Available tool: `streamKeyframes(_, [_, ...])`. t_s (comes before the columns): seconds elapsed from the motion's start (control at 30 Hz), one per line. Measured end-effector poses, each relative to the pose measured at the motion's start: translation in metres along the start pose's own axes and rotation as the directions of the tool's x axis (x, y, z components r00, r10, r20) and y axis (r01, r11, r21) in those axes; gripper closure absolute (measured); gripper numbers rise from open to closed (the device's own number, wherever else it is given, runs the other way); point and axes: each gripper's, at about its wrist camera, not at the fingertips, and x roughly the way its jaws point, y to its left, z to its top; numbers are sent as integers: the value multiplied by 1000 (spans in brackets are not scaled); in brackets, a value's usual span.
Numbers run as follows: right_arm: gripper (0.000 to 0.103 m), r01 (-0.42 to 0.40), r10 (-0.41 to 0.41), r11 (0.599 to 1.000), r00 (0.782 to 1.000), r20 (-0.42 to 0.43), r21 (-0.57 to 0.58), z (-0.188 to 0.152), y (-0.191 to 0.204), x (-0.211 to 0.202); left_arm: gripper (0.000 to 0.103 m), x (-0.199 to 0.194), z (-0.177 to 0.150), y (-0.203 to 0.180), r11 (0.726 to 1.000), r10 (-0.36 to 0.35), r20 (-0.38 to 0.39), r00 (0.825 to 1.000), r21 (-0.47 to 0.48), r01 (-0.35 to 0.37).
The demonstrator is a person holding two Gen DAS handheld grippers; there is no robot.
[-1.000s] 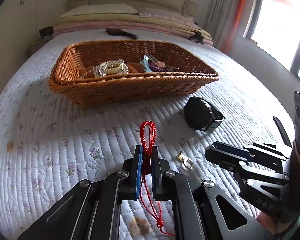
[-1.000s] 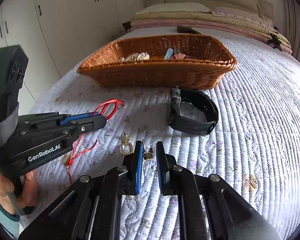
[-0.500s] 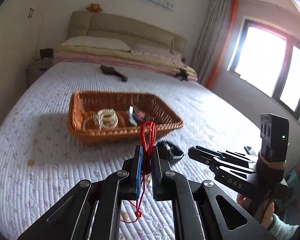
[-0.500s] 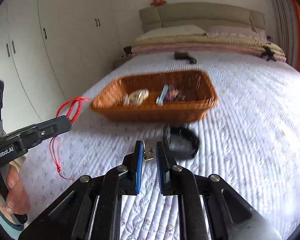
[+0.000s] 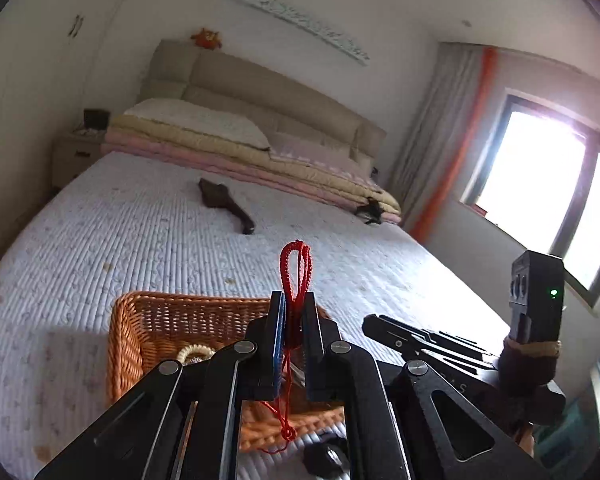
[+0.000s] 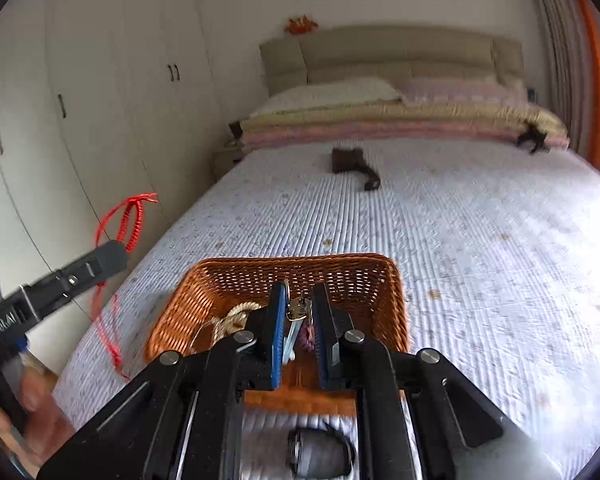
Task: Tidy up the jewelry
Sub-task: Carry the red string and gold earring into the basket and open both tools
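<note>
Carrying step: my left gripper [image 5: 293,300] fingers clamp red cord [image 5: 296,268]; right gripper [image 6: 300,300] fingers grasp small gold charm [image 6: 297,309]. Next: release both over wicker basket [image 6: 236,276], 12 o'clock.

Red cord [image 5: 296,268] hangs looped (knotted tail) above wicker basket [image 5: 140,320].

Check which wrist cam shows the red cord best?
Left wrist: the red cord sits sharp and centred, looped above the shut left gripper, tail dangling below. Right wrist shows it only off at the left edge, motion-blurred.

Hidden and blurred
Tool arms hide the basket's [image 6: 236,276] near wall; the watch [image 6: 320,454] below is blurred.
</note>
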Motion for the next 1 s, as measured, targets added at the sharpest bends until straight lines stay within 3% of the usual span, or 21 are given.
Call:
streamKeyframes(0.2, [88,23,-10,996,989,-148,83,9,-27,83,96,74,-22,35,995,19,-104,994,-92,-29])
streamKeyframes(0.37, [88,55,-33,995,971,-236,86,0,-40,120,96,104,-44,45,992,38,-221,975,-107,-63])
streamKeyframes(0.57, [88,89,-68,994,951,-300,58,-3,-42,142,95,122,-55,46,991,43,-291,956,-107,-77])
streamKeyframes(0.9, [88,105,-88,994,949,-303,42,-5,-39,147,94,131,-63,44,991,91,-311,946,-61,-116])
streamKeyframes(0.97, [88,102,-84,994,950,-301,47,-5,-38,145,90,128,-62,45,991,95,-312,945,-60,-120])
streamKeyframes(1.0, [86,98,-78,994,950,-303,50,-6,-38,144,83,127,-61,46,991,95,-311,946,-64,-120])
